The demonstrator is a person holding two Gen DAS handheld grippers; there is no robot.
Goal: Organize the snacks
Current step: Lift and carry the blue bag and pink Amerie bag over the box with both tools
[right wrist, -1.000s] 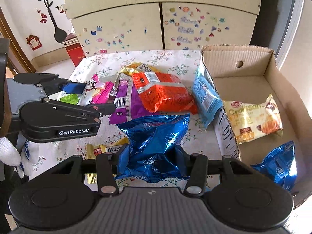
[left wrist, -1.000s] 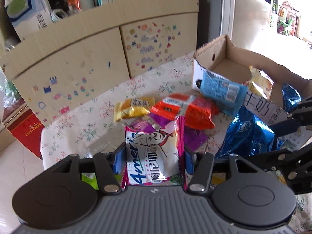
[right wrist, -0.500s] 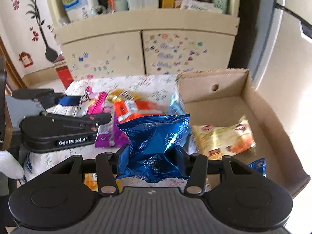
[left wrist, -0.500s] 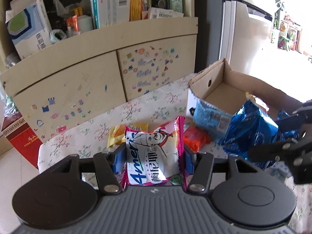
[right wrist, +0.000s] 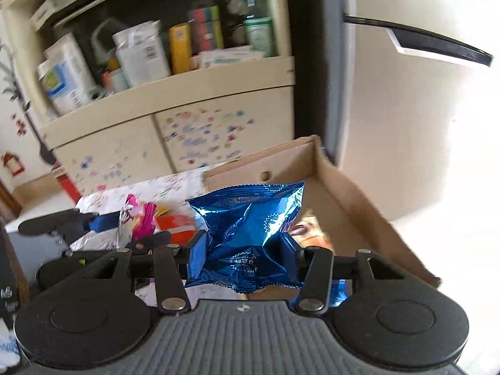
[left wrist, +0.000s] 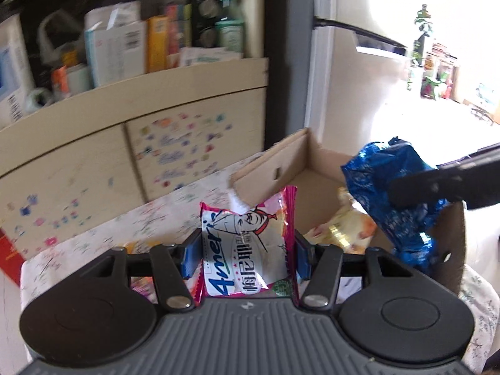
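Now the left gripper (left wrist: 248, 254) pinches a pink-and-white packet (left wrist: 247, 250) upright between its pads, above the table (left wrist: 93, 243). Right of it, the right gripper (right wrist: 242, 250) clamps a blue bag (right wrist: 250, 234) over the cardboard box (right wrist: 359, 206), where a yellow pack (left wrist: 347, 228) lies.

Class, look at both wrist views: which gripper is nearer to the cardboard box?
Right. The right gripper holds its blue packet over the cardboard box; the left gripper, gripping a pink-and-white packet, sits beside the box, over the table.

Left claw (left wrist: 248, 250) and right claw (right wrist: 243, 253) each clamped, angled downward.
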